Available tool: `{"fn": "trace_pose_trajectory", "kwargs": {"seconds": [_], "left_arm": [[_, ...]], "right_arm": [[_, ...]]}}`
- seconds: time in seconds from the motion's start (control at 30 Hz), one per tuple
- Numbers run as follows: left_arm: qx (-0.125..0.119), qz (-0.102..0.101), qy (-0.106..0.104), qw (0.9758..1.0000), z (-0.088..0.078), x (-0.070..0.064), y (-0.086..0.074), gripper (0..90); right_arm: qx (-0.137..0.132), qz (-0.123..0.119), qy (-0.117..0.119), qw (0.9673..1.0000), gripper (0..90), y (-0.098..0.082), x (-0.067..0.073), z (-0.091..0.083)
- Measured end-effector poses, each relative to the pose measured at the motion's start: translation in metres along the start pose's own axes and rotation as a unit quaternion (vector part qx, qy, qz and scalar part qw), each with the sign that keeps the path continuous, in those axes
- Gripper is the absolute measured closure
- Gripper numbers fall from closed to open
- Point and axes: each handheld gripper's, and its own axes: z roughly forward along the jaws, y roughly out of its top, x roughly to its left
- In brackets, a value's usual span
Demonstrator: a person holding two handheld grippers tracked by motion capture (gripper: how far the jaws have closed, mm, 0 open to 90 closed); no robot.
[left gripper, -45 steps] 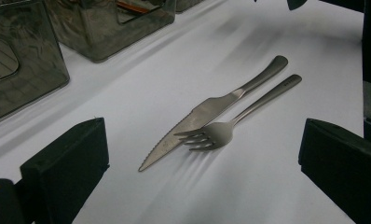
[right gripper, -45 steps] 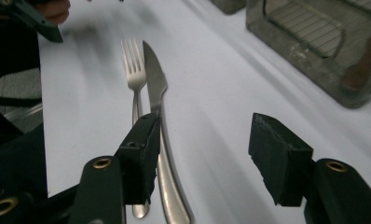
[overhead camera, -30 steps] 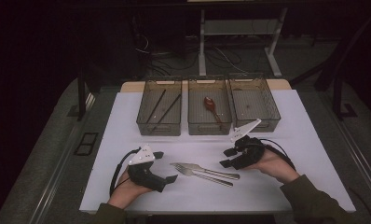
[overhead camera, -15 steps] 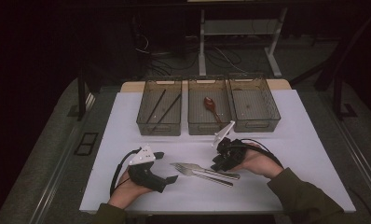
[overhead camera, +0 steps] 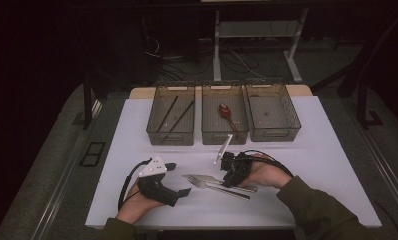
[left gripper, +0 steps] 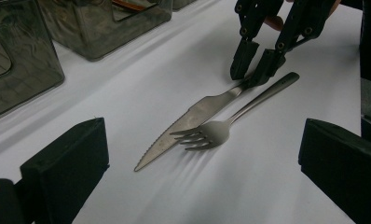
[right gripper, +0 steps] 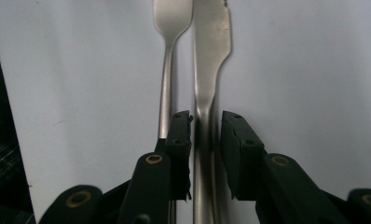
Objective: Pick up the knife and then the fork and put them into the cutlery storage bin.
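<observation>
A steel knife (overhead camera: 197, 177) and a fork (overhead camera: 222, 190) lie side by side on the white table, tips pointing left. My right gripper (overhead camera: 230, 180) points down over their handles. Its jaws straddle the knife handle (right gripper: 206, 135), with the fork handle (right gripper: 165, 102) just outside the left pad. The jaws have just been closing, and thin gaps still show on both sides of the handle. The left gripper view shows the right gripper (left gripper: 254, 70) with its tips at the table on either side of the knife (left gripper: 193, 116). My left gripper (overhead camera: 178, 178) rests wide open at the left, facing the fork (left gripper: 211, 133).
Three smoky plastic bins stand in a row at the back. The left bin (overhead camera: 170, 141) holds dark chopsticks, the middle bin (overhead camera: 225, 141) holds a brown spoon (overhead camera: 225, 114), and the right bin (overhead camera: 276, 137) looks bare. A white strip (overhead camera: 223, 148) leans near the right hand.
The right hand has moved left and down onto the cutlery handles, and its jaws have narrowed around the knife handle. The left hand and the cutlery have stayed put.
</observation>
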Motion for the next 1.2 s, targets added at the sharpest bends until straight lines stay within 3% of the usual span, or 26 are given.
{"fn": "trace_pose_trajectory", "kwargs": {"seconds": [0.43,0.8,1.0,1.2], "left_arm": [[0.000,0.001,0.000,1.0000,0.000,0.000,0.000,0.7],[0.000,0.001,-0.001,1.0000,0.001,-0.001,0.000,0.7],[0.000,-0.001,-0.001,1.0000,0.001,-0.001,0.000,0.7],[0.000,0.000,0.001,1.0000,0.000,0.000,0.000,0.7]], "right_arm": [[0.057,-0.017,-0.024,0.9979,77.3,0.015,0.006,0.007],[0.106,-0.021,-0.066,0.9919,79.0,0.028,0.016,0.012],[0.100,-0.014,-0.068,0.9925,79.3,0.027,0.017,0.011],[0.065,0.001,-0.051,0.9966,79.3,0.018,0.010,0.006]]}}
